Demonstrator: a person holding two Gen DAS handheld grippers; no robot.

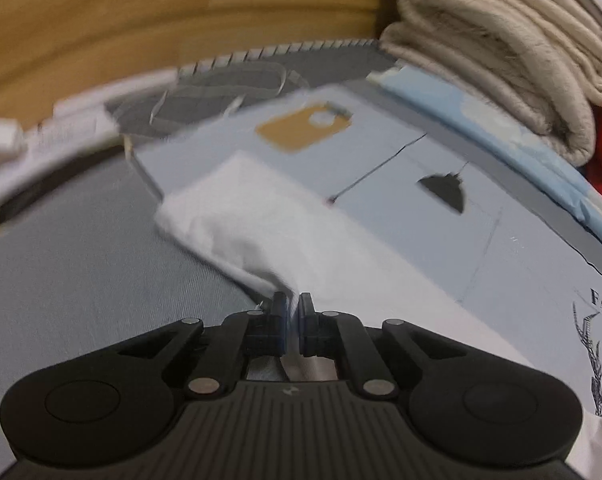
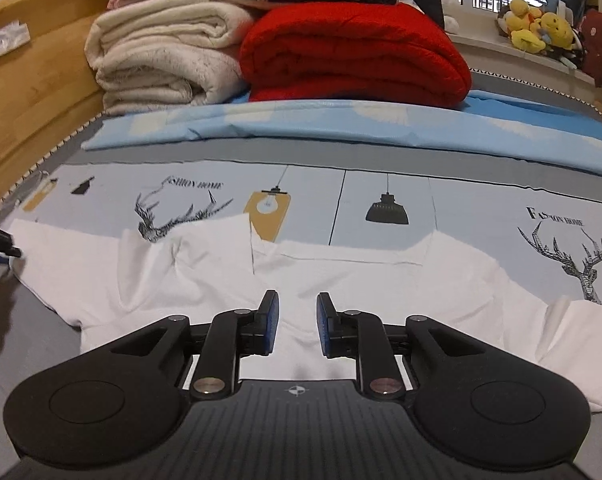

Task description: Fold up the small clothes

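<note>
In our left wrist view, left gripper (image 1: 293, 305) jaws pinching the white cotton T-shirt's (image 1: 261, 216) sleeve edge, in our right wrist view, right gripper (image 2: 297, 312) jaws narrowly parted above its body, folded red blanket (image 2: 353, 52) behind

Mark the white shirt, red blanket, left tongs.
white shirt (image 2: 205, 280), right wrist view, chest fabric.
red blanket (image 2: 353, 52), right wrist view, folded front.
left tongs (image 1: 293, 306), left wrist view, between fingertips.

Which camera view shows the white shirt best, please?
The right wrist view: the white shirt lies spread on the printed sheet, both sleeves visible. The left wrist view shows only a blurred sleeve end of it, pinched in the left gripper.
</note>
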